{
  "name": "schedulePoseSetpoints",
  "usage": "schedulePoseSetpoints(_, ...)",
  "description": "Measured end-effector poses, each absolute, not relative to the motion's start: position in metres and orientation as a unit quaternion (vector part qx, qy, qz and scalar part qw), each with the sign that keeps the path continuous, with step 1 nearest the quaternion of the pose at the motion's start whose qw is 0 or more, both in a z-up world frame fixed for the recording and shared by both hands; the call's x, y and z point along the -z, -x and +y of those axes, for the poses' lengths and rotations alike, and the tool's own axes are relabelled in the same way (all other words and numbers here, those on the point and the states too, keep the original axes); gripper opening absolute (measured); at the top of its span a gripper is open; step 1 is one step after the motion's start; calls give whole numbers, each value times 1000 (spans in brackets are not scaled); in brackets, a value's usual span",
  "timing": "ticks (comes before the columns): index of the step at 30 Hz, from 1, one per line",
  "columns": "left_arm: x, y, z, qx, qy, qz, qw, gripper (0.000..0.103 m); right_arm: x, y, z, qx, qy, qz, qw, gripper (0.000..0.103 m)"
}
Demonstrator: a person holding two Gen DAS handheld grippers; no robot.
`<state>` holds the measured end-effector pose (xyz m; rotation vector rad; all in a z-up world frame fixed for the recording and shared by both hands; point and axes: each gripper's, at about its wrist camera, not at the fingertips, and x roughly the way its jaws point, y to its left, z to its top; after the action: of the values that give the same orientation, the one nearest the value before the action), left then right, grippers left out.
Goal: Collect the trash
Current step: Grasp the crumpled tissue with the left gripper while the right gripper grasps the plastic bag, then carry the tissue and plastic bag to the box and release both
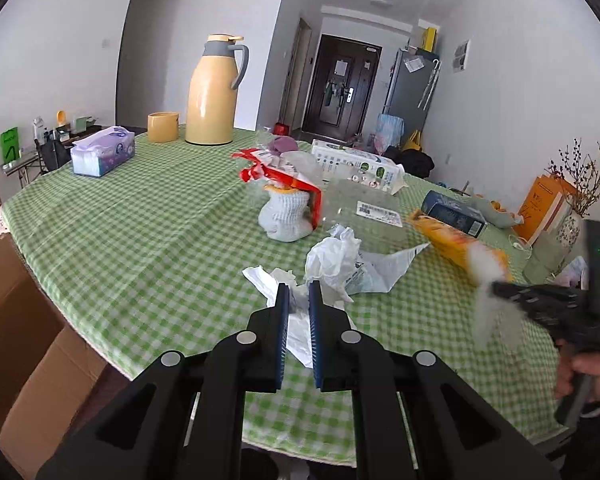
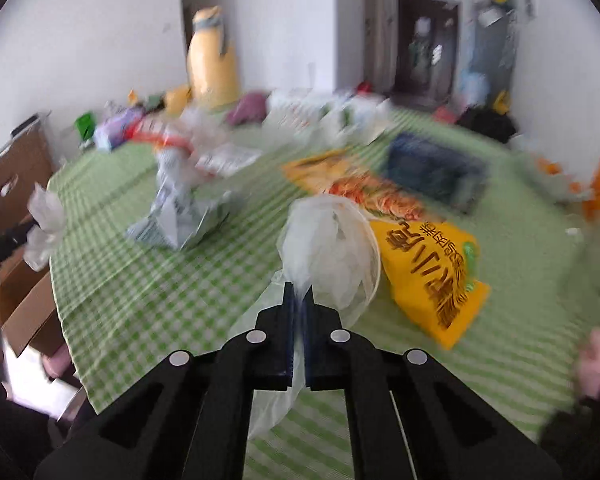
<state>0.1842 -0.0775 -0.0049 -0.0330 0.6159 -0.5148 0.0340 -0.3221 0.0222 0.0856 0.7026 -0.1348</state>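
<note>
Across the green-checked tabletop (image 1: 140, 240): wrappers, cartons and crumpled paper lying loose, with a brown cardboard box (image 1: 24, 320) just off its near-left edge. Pickup step in hand on both sides. Left claw (image 1: 299, 292) pinched nearly shut on a crumpled white tissue (image 1: 296, 320), raised off the cloth. Right claw (image 2: 299, 300) clamped shut on a thin clear plastic bag (image 2: 332, 248), beside the yellow snack packet (image 2: 428, 276). Next, probably: carry both over to the box, let go above it, keep the flimsy bag from snagging.
</note>
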Motion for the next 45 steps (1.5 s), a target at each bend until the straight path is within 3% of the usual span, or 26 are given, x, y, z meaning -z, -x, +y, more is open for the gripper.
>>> schedulePoseSetpoints(9,1,-182,-83,240,18,288,927,7,-66,8,-343,96,-62,250,961,3)
schedulePoseSetpoints(27,-5,-185,-37,207,54,274,938,7,-56,-45,-286,12,-35,278,960,3)
schedulePoseSetpoints(36,-4,-180,72,84,80,267,957,7,-59,-112,-195,-105,-13,286,952,3)
schedulePoseSetpoints(45,20,-148,244,-108,151,277,943,7,-40,-186,-13,-302,11,335,893,3)
